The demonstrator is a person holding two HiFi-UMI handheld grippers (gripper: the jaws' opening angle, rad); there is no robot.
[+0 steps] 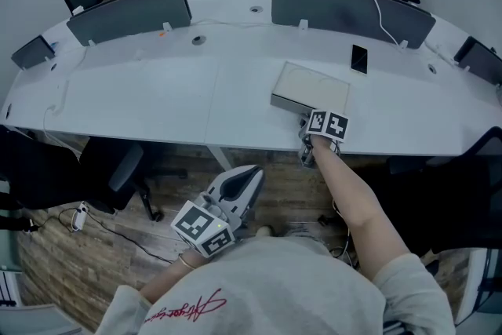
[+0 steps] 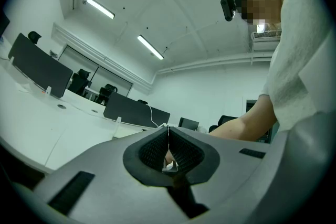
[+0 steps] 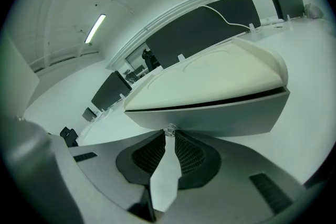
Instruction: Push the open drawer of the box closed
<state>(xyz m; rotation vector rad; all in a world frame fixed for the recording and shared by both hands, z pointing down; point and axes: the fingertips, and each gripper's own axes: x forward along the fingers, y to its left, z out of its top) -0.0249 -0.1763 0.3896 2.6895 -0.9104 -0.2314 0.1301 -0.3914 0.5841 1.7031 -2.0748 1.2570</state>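
Right tool (image 3: 169, 137) on knob (image 3: 169, 128), phone (image 1: 359, 57) beyond

Your box (image 1: 314, 89) has a cream top, a grey drawer (image 3: 210, 113) and a clear knob (image 3: 169, 129). The counter (image 1: 157, 98) is white, its dividers (image 1: 129, 12) dark grey, the phone (image 1: 359, 58) black. Your left claw (image 2: 168, 129) and right claw (image 3: 170, 135) are grey with black ribbed pads. Each cube (image 1: 202, 227) shows black-and-white squares. Your sweater (image 1: 274, 286) is pale grey with red script, and the floor (image 1: 70, 263) is brown planks.
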